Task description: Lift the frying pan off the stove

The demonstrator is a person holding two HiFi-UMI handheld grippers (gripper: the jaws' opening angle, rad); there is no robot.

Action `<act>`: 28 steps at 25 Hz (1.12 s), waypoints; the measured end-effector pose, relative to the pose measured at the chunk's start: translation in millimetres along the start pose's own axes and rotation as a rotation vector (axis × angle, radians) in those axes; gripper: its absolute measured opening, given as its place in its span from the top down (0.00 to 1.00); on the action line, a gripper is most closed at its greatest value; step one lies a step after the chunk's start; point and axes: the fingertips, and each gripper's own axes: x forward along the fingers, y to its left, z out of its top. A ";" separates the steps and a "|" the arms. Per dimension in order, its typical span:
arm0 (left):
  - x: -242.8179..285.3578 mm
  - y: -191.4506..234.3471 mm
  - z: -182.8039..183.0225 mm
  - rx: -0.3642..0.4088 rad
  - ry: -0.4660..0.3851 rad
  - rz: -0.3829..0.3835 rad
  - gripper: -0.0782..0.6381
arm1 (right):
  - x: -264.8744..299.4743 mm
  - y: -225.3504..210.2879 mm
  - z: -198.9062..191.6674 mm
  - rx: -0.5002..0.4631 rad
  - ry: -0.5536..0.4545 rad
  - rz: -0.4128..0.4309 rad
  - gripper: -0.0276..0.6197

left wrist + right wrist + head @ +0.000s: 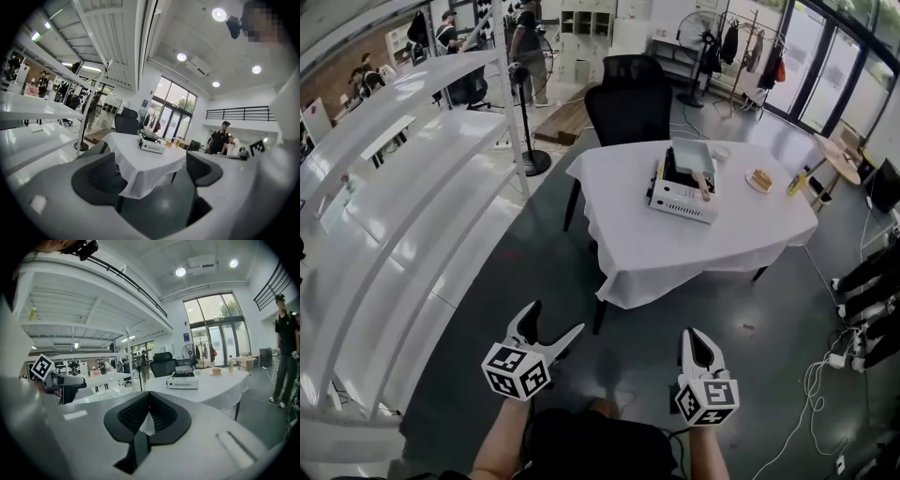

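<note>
The frying pan (692,157) sits on the stove (680,199) on the white-clothed surface (675,253), well apart from both claws, and is tiny and hard to make out in the gripper views. The left claw (553,321) is released and empty. The right claw (693,334) is clenched on nothing, and its own view shows a person (283,348) partly cut off at the edge.
</note>
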 end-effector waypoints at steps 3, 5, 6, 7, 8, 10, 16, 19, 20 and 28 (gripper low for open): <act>4.7 -2.8 -11.3 -0.004 0.014 0.008 0.18 | -1.2 -7.1 -8.2 0.000 0.016 0.003 0.95; 6.2 -7.8 -19.8 -0.010 0.035 0.005 0.18 | -3.7 -12.1 -13.3 0.006 0.029 -0.001 0.95; 6.4 -11.5 -23.7 -0.009 0.045 0.002 0.18 | -5.6 -15.1 -15.3 0.011 0.033 -0.005 0.95; 6.3 -15.2 -27.3 -0.005 0.056 -0.001 0.18 | -7.8 -17.9 -16.9 0.015 0.036 -0.009 0.95; 6.2 -18.1 -30.8 -0.001 0.068 -0.003 0.18 | -10.0 -20.1 -18.2 0.019 0.037 -0.013 0.95; 7.3 -20.9 -35.9 0.003 0.091 -0.007 0.18 | -13.1 -23.0 -21.2 0.020 0.041 -0.021 0.95; 19.5 -27.5 -42.2 0.010 0.108 -0.031 0.18 | -15.7 -30.5 -32.3 0.027 0.061 -0.037 0.95; 27.8 -25.1 -43.7 0.007 0.110 -0.037 0.18 | -11.6 -33.9 -34.9 0.030 0.061 -0.043 0.95; 31.7 -25.0 -43.3 0.006 0.109 -0.042 0.18 | -8.9 -36.3 -35.5 0.031 0.062 -0.045 0.95; 84.6 -19.2 -17.7 0.000 0.088 -0.058 0.18 | 30.3 -70.1 -13.2 0.042 0.043 -0.062 0.95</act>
